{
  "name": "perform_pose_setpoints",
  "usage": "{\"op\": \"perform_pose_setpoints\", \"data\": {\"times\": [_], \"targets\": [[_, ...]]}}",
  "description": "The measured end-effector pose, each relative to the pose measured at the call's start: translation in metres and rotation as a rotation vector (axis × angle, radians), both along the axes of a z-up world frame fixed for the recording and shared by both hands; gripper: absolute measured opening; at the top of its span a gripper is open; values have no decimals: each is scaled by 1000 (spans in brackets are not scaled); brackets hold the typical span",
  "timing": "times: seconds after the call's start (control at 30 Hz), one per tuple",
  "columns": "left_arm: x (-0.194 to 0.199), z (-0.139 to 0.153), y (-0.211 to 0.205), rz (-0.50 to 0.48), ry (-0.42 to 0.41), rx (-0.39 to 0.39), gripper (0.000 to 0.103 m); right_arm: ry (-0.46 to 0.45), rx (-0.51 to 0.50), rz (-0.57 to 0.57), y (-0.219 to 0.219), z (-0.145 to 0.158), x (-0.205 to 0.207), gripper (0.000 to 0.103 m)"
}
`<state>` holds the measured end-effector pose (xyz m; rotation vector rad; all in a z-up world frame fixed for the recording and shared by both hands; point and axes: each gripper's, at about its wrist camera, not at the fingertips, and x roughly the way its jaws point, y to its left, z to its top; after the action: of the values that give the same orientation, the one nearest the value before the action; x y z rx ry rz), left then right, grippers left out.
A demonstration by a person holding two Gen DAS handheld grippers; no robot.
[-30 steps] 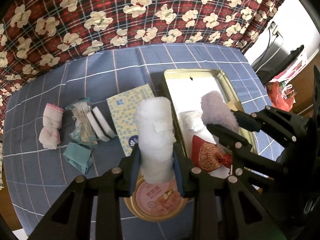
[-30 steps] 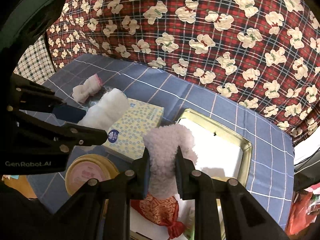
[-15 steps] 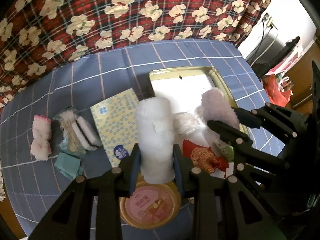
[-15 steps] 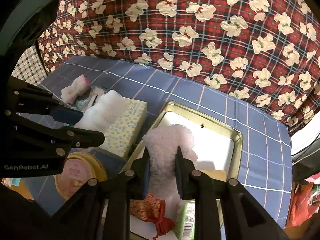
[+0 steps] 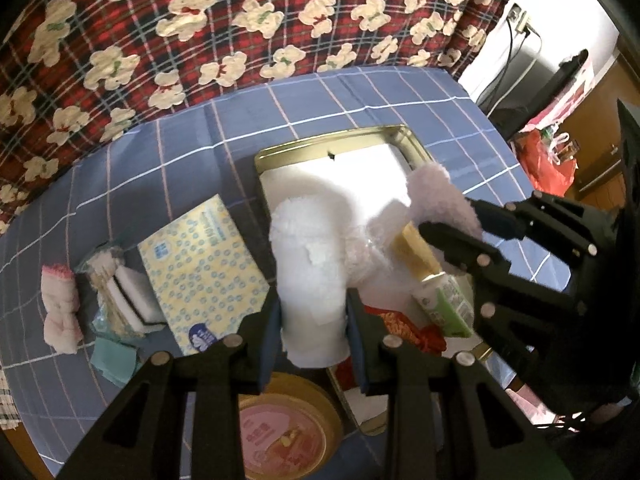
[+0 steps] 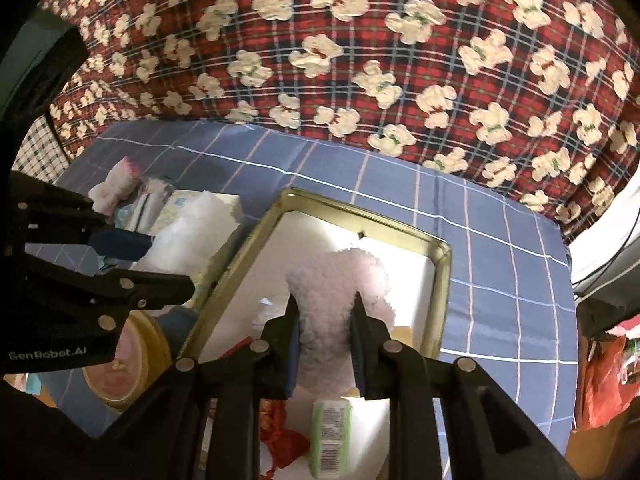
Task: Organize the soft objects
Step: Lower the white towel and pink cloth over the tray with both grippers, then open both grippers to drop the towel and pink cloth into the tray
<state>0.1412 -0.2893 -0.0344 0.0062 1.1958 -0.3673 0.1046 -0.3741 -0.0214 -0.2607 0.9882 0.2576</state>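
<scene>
- White roll (image 5: 310, 276) was clamped upright in the left tongs (image 5: 313, 334), above the near left corner of the tray (image 5: 332, 142).
- Pink roll (image 6: 334, 304) was pinched in the right tongs (image 6: 325, 344), over the tray's middle.
- Risk: tube (image 5: 434, 280), red pouch (image 5: 404, 328) and a wrapped bundle crowded the tray below both tongs; a released roll could land on them and tumble out.
- Risk: tongs were close together; they might knock.
- Tissue pack (image 5: 204, 264) lay left of the left tongs.

A home — teddy-print plaid blanket (image 6: 360, 60), checked bedsheet (image 5: 360, 92), wall socket (image 5: 520, 18).
</scene>
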Motion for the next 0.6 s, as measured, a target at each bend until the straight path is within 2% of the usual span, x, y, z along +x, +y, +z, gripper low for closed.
{"op": "perform_pose_setpoints", "data": {"times": [0.6], "targets": [[22, -23, -38, -92, 33, 27, 29, 45, -16, -71, -33, -14, 33, 23]]}}
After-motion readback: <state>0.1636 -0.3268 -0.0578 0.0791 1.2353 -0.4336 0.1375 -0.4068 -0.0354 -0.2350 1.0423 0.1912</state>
